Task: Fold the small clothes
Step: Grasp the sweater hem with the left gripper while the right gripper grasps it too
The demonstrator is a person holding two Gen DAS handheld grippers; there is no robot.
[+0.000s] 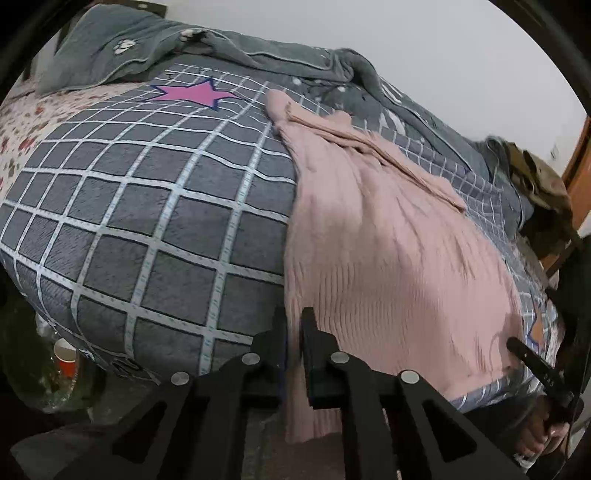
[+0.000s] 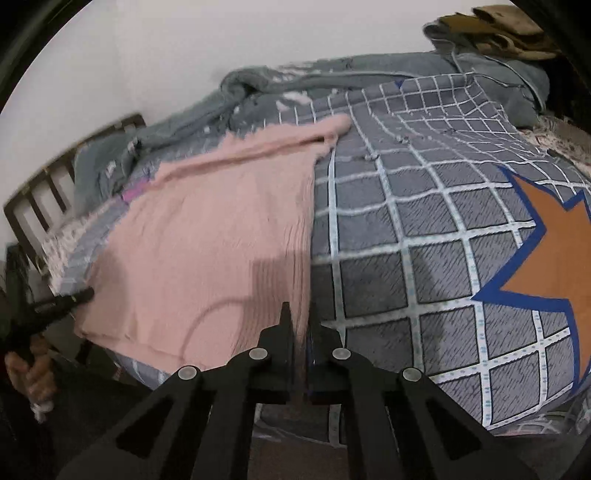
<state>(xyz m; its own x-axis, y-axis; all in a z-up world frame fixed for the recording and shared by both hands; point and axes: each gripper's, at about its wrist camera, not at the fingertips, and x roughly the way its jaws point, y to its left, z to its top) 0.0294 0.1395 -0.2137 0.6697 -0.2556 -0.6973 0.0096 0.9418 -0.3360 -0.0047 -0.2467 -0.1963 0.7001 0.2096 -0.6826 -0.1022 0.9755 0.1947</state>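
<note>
A pink ribbed knit garment lies spread flat on a bed with a grey checked cover, its near hem hanging over the bed's edge. My left gripper is shut on the garment's near left edge, and pink cloth runs down between the fingers. In the right wrist view the same garment lies to the left, and my right gripper is shut on its near right edge. Each view shows the other gripper at the opposite near corner: the right one and the left one, each held by a hand.
A crumpled grey blanket lies along the far side by the white wall. Olive clothes are piled at one end, and a wooden slatted headboard stands at the other. A red cup sits on the floor beside the bed.
</note>
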